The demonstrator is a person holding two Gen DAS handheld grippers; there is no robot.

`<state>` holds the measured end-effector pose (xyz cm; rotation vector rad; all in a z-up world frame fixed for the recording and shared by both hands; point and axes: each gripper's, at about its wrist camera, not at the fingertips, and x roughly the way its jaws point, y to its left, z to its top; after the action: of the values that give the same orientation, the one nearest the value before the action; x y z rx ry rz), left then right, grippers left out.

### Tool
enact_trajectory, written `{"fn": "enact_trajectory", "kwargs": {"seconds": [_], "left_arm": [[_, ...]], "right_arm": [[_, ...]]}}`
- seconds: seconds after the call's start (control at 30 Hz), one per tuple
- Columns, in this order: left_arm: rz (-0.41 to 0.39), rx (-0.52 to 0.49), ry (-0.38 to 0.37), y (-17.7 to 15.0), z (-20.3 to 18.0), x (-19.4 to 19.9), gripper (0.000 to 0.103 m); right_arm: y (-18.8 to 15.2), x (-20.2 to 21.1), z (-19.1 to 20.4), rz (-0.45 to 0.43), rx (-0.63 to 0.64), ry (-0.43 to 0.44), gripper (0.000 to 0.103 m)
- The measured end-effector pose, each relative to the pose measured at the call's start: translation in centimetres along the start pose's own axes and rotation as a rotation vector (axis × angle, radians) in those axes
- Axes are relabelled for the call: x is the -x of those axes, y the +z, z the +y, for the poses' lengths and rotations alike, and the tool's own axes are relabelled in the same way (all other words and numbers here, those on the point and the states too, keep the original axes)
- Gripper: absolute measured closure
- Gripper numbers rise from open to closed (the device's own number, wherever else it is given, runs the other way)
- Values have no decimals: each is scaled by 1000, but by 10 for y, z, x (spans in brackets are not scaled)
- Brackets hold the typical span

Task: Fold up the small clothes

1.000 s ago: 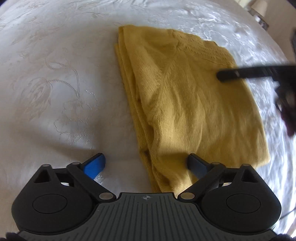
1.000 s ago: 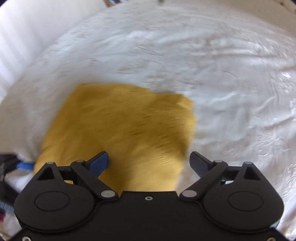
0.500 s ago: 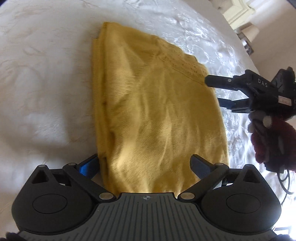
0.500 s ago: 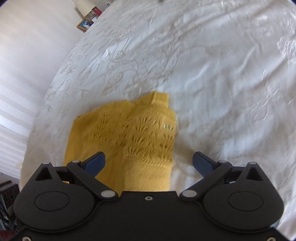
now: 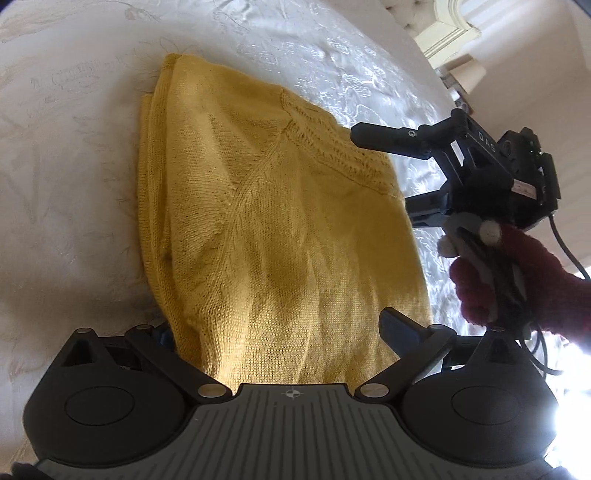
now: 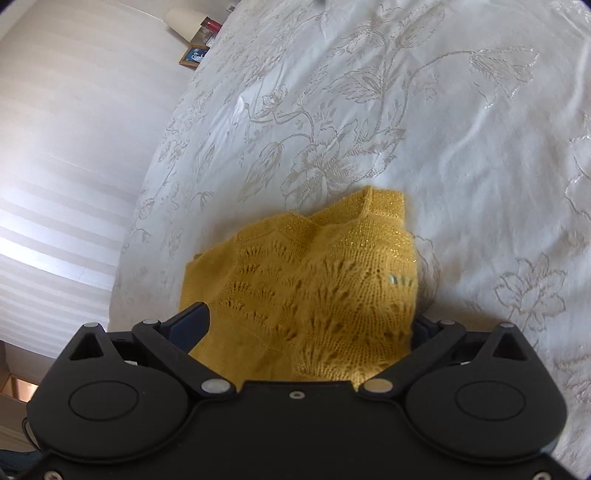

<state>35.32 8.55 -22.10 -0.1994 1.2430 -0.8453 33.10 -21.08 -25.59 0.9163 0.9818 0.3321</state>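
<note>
1. This is a bedroom in a home: a wide bed (image 6: 424,110) fills both views, covered by a white bedspread woven with a shiny flower-and-leaf pattern.
2. Beyond the far corner of the bed in the right wrist view, a small framed picture (image 6: 193,56) and a pale lampshade (image 6: 183,20) sit together low down, with a few small items too blurred to name.
3. Beside the bed on that side runs a pale striped wall (image 6: 74,147).
4. Past the bed's far edge in the left wrist view stand a cream lampshade (image 5: 471,74) and cream moulded woodwork (image 5: 448,26).
</note>
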Motion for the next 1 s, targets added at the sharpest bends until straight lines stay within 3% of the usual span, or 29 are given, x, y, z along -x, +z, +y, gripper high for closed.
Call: {"fn": "enact_trajectory", "kwargs": {"seconds": [0.07, 0.1, 0.13, 0.17, 0.2, 0.27, 0.33, 0.53, 1.0], "left_arm": [[1, 25, -13, -1, 2, 1, 7], [3, 34, -23, -1, 3, 2, 13], [9, 40, -28, -2, 5, 4, 39], [19, 42, -8, -4, 6, 6, 76], [39, 47, 2, -5, 7, 5, 84], [70, 70, -39, -5, 6, 2, 85], [93, 60, -28, -4, -2, 0, 85], [99, 122, -111, -11, -22, 11, 85], [262, 2, -282, -115, -138, 12, 85]], "right_arm": [[-2, 2, -1, 10, 0, -2, 2], [-3, 4, -1, 17, 2, -11, 7], [-4, 5, 1, 24, 13, -28, 22], [-4, 7, 3, 33, 26, -44, 36], [-5, 8, 3, 49, 35, -62, 59], [-7, 10, 4, 72, 44, -76, 59], [-9, 14, 14, 70, 78, -110, 59], [-24, 41, 34, 27, 78, -143, 60], [-134, 169, 27, -6, 26, -194, 65]]}}
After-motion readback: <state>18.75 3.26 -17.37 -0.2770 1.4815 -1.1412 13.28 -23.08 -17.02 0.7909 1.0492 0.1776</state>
